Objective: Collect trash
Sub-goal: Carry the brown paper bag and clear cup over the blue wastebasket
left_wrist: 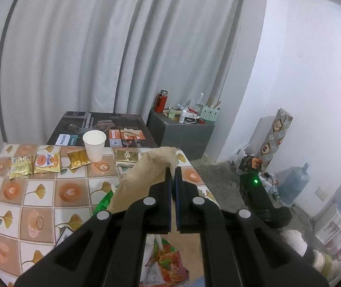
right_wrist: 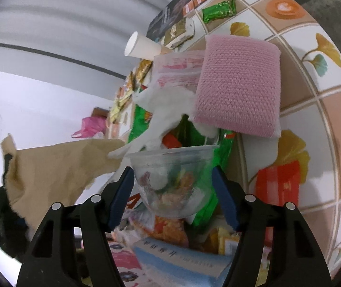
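The left gripper (left_wrist: 172, 171) is pinched shut on the rim of a crumpled brown paper bag (left_wrist: 144, 179), lifted above the near edge of the tile-patterned table (left_wrist: 27, 205). The right gripper (right_wrist: 172, 186) clasps a clear plastic cup (right_wrist: 172, 181), holding colourful scraps, over wrappers beside a pink knitted sponge (right_wrist: 238, 88).
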The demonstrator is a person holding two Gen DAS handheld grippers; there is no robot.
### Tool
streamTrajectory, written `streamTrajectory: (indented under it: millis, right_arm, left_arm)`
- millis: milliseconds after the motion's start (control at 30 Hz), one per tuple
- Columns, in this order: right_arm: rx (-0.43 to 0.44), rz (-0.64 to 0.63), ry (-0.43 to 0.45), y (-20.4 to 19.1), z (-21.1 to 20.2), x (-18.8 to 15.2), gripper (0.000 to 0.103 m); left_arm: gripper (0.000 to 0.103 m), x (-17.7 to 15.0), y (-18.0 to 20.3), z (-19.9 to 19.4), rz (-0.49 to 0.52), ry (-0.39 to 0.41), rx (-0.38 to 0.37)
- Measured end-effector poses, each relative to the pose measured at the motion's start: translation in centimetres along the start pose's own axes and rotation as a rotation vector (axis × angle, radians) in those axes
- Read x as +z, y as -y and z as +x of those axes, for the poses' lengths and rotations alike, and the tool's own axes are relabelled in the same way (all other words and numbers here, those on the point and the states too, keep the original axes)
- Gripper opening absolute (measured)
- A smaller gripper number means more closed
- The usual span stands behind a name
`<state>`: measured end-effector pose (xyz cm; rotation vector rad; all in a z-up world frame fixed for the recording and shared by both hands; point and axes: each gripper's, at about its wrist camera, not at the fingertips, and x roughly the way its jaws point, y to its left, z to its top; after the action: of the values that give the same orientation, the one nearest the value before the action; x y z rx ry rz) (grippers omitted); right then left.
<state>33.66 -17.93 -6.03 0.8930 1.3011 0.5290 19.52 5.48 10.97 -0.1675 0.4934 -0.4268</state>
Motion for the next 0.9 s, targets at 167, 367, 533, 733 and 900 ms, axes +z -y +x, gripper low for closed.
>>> streamTrajectory:
  millis: [167, 367, 533, 733, 900]
  right_arm:
    - [0.088, 0.024, 0.024, 0.3, -2.3, -1.2, 0.063]
    - [0.164, 0.042, 0.132, 1.3, -7.7, -3.0, 0.063]
    - [0.167, 0.086, 0.25, 4.0, -13.2, -4.4, 0.063]
    - [0.119, 0.174, 0.387, 9.3, -19.7, -7.0, 0.063]
    - [0.027, 0.287, 0.486, 14.7, -24.2, -9.7, 0.063]
  left_arm:
    - [0.002, 0.2, -0.2, -0.5, -0.048, -0.004, -0.029]
    - [0.002, 0.3, 0.6, -0.6, -0.127, -0.03, -0.101]
    - [0.002, 0.5, 3.4, 1.6, -0.182, -0.116, -0.222]
    - [0.002, -0.1, 10.1, 5.9, -0.176, -0.225, -0.383]
    - [0.002, -1.3, 18.2, 11.7, -0.132, -0.384, -0.539]
